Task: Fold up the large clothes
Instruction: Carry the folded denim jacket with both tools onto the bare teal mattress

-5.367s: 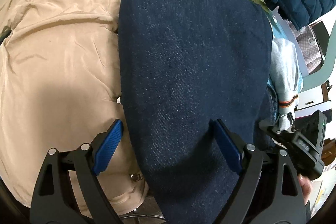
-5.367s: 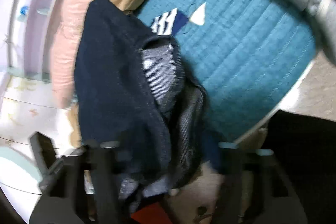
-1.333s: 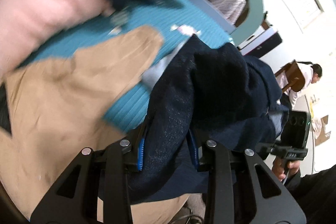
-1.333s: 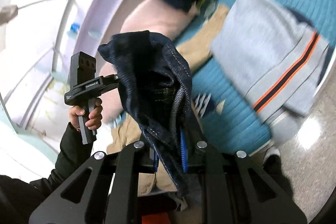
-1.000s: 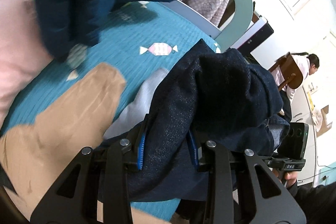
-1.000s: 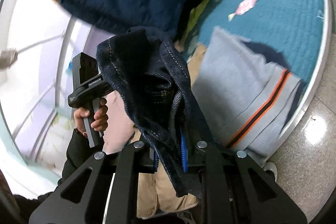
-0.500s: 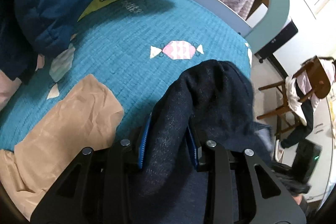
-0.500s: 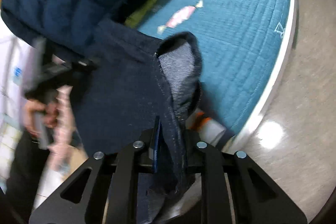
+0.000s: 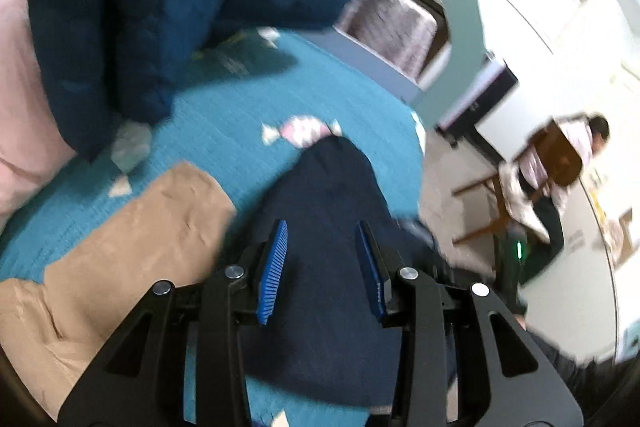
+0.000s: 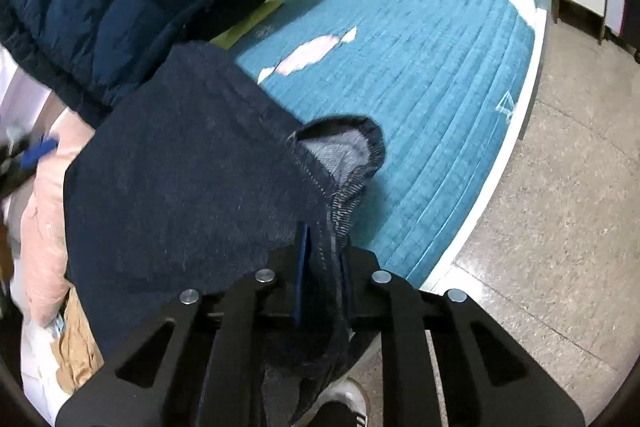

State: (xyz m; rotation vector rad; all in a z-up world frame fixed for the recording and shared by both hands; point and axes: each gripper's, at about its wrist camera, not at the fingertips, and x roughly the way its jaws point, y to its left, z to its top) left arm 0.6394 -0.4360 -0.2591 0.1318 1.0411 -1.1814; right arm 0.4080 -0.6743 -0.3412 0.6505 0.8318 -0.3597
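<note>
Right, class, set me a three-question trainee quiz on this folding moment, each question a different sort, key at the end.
1. True or false: the left gripper is shut on the dark denim garment.
2. Which gripper grips the denim? A) left B) right C) neither
3. Fill in: the denim lies on a ____ quilted bedspread.

Key: 1. False, its jaws stand apart over the cloth. 2. B, the right gripper pinches the hem. 3. Teal.
</note>
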